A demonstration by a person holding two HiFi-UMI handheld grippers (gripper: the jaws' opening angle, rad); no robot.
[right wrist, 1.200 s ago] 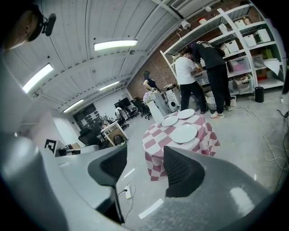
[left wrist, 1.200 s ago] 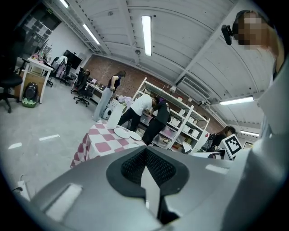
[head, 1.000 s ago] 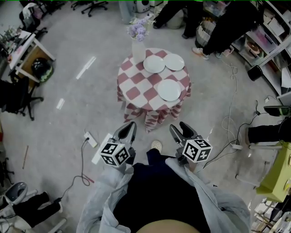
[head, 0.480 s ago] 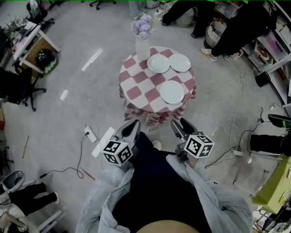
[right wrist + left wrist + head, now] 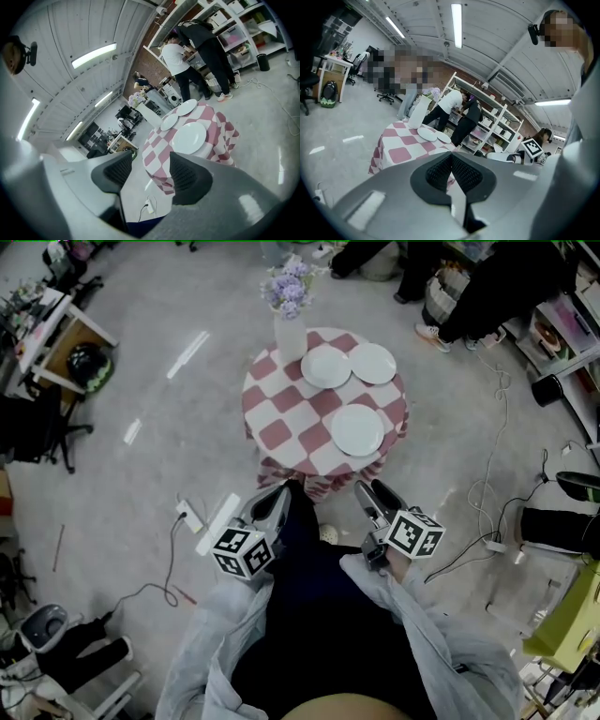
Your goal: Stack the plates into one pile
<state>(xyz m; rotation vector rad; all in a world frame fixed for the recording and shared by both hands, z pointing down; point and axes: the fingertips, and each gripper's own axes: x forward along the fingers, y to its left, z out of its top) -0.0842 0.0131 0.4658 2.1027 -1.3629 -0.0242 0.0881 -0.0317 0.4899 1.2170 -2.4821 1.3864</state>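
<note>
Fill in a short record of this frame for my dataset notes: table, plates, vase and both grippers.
table: round, red-and-white checked cloth
near plate: white, alone
far-left plate: white, beside the vase
far-right plate: white, next to the far-left plate
vase: white, holds flowers, at the table's far side
pile: none yet
left gripper: shut, empty, short of the table
right gripper: open, empty, short of the table
</note>
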